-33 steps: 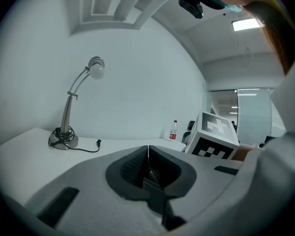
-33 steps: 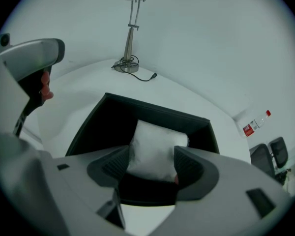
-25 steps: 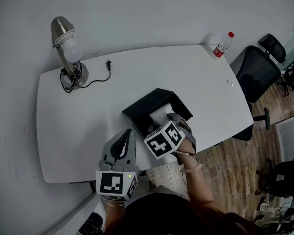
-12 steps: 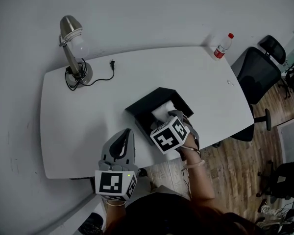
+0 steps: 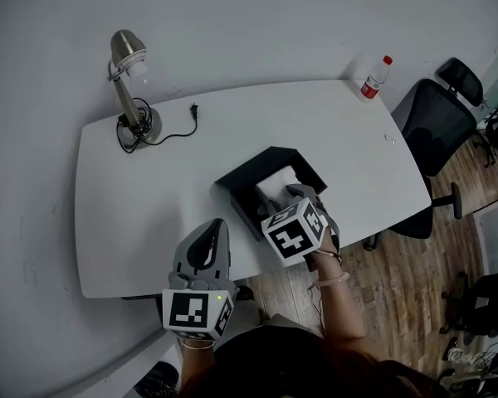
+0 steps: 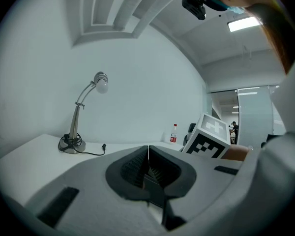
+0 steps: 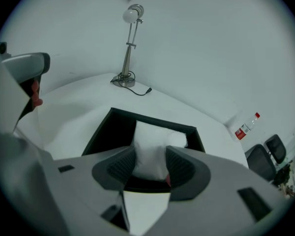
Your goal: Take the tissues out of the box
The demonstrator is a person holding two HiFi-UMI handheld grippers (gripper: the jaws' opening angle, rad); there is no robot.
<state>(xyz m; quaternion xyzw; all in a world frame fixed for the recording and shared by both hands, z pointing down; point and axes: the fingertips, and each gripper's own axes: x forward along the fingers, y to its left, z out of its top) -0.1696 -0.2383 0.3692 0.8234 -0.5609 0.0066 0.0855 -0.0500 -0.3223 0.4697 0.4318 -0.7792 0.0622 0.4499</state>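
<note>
Right hand-held gripper (image 7: 149, 165) tilts steeply down over the open black box (image 7: 105, 132). Its jaws have just been closing and are pinched on the white tissue (image 7: 150, 144), which bunches up out of the box between the pads, a hold that looks meant for drawing the sheet up and out. The left hand-held gripper (image 6: 148, 167) is empty with its jaws together and hangs level over the near edge of the surface (image 5: 149, 214), probably kept clear or ready to steady the box. The box sits close to that near edge, right of the middle. A lamp (image 5: 131, 89) stands at the far left corner and a bottle (image 5: 376, 77) at the far right. Beyond are a white wall (image 5: 257, 23), a wood floor (image 5: 407, 305) and black chairs (image 5: 436, 114).
</note>
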